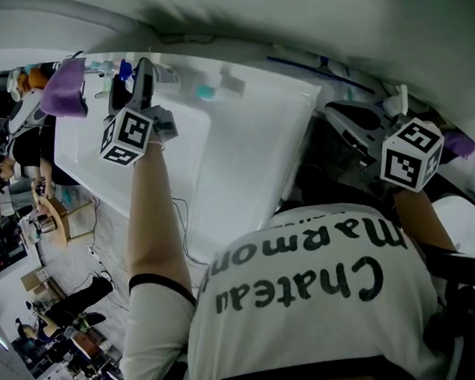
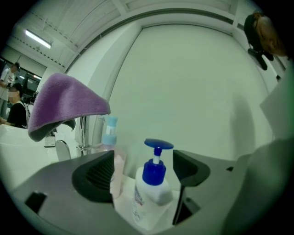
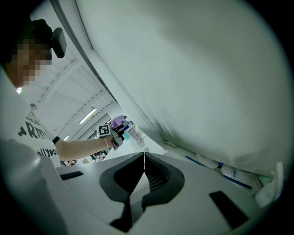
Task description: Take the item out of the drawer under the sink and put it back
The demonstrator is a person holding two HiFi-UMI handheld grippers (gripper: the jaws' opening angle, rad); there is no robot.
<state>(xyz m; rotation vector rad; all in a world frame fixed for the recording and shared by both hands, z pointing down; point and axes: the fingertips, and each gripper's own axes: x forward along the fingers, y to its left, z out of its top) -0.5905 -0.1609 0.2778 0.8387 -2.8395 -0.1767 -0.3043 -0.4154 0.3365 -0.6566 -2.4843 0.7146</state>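
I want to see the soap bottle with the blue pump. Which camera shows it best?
The left gripper view: the soap bottle stands close up inside the open left gripper, blue pump and white body clear. In the head view and right gripper view it's too small and blurry to pick out.

The pump bottle [image 2: 154,188] is white with a blue pump head and blue print. The small bottle [image 2: 109,133] has a light blue cap. The cloth [image 2: 64,103] is purple. The left gripper [image 2: 143,170] and right gripper [image 3: 144,156] are grey with black pads; their cubes [image 1: 128,136] are white with black square markers. The shirt [image 1: 318,311] is white with black lettering.
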